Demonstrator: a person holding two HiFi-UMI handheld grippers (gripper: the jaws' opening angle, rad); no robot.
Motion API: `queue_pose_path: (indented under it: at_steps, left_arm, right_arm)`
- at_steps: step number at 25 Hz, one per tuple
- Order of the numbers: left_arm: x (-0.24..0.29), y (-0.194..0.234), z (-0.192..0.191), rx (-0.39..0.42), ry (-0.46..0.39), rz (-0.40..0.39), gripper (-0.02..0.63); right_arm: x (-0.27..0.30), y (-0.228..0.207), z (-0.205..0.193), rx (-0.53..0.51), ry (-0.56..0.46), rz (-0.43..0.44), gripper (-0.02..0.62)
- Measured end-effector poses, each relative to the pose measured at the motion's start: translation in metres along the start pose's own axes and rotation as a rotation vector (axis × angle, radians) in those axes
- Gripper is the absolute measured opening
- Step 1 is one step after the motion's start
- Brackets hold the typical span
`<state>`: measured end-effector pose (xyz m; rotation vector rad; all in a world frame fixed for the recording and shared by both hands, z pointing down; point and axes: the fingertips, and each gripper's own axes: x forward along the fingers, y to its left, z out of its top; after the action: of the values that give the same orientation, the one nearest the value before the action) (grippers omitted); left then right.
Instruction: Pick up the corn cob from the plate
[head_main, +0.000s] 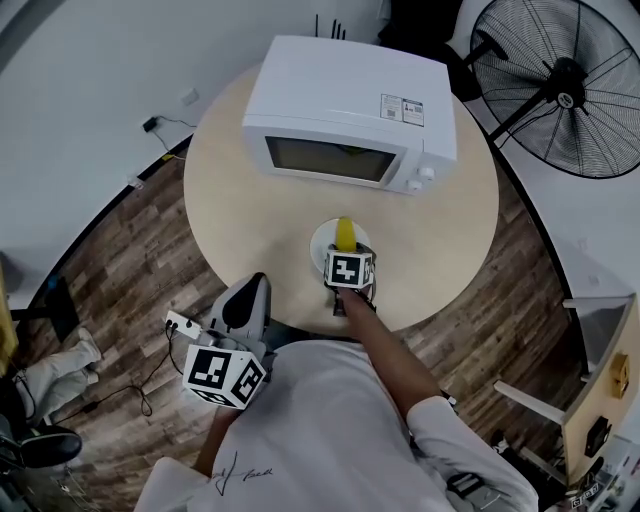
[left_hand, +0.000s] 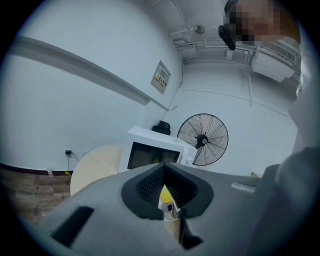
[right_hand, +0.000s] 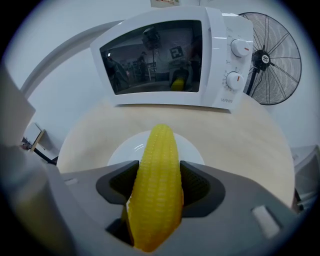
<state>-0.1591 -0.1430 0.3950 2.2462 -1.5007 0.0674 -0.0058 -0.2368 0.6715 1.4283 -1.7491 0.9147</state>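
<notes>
gripping was the step in hand, as i judged it. the right gripper (right_hand: 159, 186) tilted down over the plate (right_hand: 125, 150) near the front edge of the round table (head_main: 240, 200). its jaws had the corn cob (right_hand: 159, 150) clamped between them, pads pressed on both flanks toward the thick end. the cob's tip pointed at the microwave (head_main: 340, 110) and seemed to rest on the plate, though i couldn't say whether any of it had cleared the china.

the next move, to my mind, called for a straight lift with the squeeze held firm, since a round, ribbed cob could roll or slip out lengthwise.

the left gripper (left_hand: 161, 170) hung off the table's edge, near the person's chest, its jaws drawn together on nothing.

the right gripper view gave me the pads meeting the kernels — the head view hid that under the marker cube and showed only a yellow tip. the head view alone showed the two grippers well apart. the left gripper view caught just a sliver of yellow below its own closed tips.
</notes>
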Motion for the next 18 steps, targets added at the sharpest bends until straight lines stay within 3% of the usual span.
queue_pose_path:
  at_steps: [18]
  left_arm:
    - [0.005, -0.011, -0.002, 0.005, -0.001, -0.005, -0.002]
  right_arm:
    - [-0.008, -0.01, -0.003, -0.013, -0.017, 0.035, 0.27]
